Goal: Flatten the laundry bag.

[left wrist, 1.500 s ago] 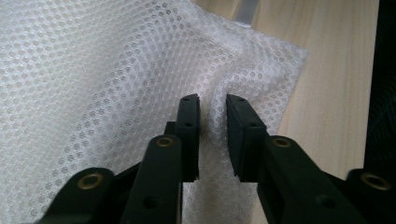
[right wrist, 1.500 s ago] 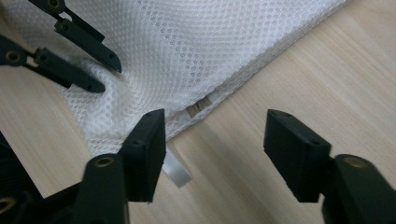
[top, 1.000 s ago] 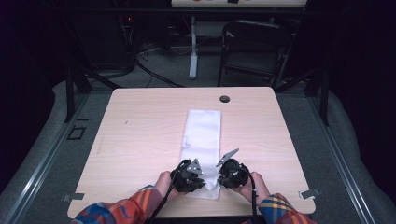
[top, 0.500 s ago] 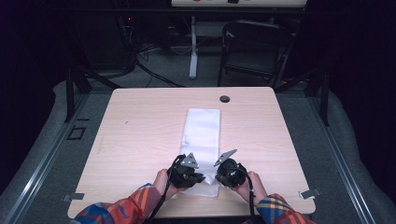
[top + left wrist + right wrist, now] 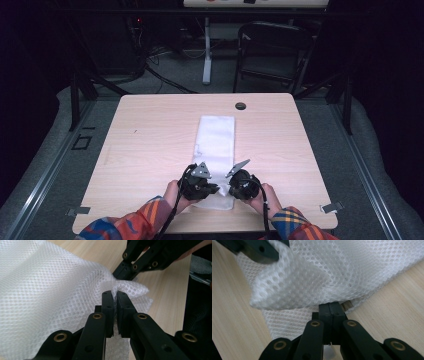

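— At the near edge of the wooden table (image 5: 150, 150), what is gripped?
— A white mesh cloth (image 5: 216, 140), laid lengthwise down the middle of the table, is pinched at its near end. The left gripper (image 5: 115, 296) is clamped on a raised fold of the mesh.
— And the right gripper (image 5: 329, 307)?
— It has just been closed, and the cloth's edge is pinched between its jaws. Both grippers are held just beside each other.
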`<state>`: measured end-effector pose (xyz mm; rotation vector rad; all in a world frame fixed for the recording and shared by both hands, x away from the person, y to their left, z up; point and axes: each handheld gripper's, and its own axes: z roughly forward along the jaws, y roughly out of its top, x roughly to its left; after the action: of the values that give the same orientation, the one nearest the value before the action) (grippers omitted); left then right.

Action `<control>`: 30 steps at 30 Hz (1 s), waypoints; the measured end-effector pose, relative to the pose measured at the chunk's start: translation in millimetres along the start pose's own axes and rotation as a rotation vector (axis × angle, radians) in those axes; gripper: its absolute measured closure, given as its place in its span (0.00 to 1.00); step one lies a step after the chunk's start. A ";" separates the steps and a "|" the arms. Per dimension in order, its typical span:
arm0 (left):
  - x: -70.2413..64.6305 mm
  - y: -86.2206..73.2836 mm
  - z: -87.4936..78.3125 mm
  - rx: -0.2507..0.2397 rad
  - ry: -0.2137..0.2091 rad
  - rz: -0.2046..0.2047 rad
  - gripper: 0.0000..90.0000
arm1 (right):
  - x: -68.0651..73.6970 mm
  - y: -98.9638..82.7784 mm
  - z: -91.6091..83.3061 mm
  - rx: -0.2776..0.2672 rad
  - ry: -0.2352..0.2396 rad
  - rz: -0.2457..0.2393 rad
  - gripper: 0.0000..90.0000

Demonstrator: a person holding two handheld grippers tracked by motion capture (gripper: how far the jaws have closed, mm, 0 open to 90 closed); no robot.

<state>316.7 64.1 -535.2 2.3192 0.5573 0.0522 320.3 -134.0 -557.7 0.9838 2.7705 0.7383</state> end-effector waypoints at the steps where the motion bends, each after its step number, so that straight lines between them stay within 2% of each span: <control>1: 0.4 0.3 -2.0 -0.004 0.006 0.001 0.95 | -0.1 0.0 0.0 0.000 0.000 0.000 1.00; 2: 0.9 0.6 -4.0 -0.009 0.014 0.000 0.95 | -0.2 -0.1 0.0 0.000 0.001 0.000 1.00; 3: 2.1 0.5 -5.4 -0.008 -0.001 0.002 0.95 | 0.2 -0.4 -0.4 0.004 0.000 0.008 1.00; 8: 4.0 -0.9 -13.3 -0.024 0.040 0.000 0.95 | -0.3 -0.4 0.0 0.001 0.002 -0.005 1.00; 9: 4.9 -0.7 -15.4 -0.023 0.050 0.013 0.95 | -0.6 -0.4 -0.3 0.004 0.001 -0.008 1.00; 12: 6.5 -1.6 -19.5 -0.028 0.077 0.015 0.95 | -0.7 -0.7 -0.1 0.000 -0.002 -0.005 1.00; 16: 9.0 -3.5 -23.7 -0.027 0.093 0.003 0.95 | -1.8 -0.3 -0.9 0.012 -0.001 -0.014 1.00; 21: 12.7 -5.0 -32.0 -0.021 0.115 0.023 0.95 | -2.7 -0.6 -1.2 0.014 0.002 -0.012 1.00; 30: 20.0 -12.2 -45.8 -0.034 0.142 -0.007 0.96 | -3.8 -1.1 -2.0 0.020 -0.003 -0.017 1.00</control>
<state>321.2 110.1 -512.6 2.2926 0.6309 0.2225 322.1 -137.9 -556.7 0.9621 2.7853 0.7079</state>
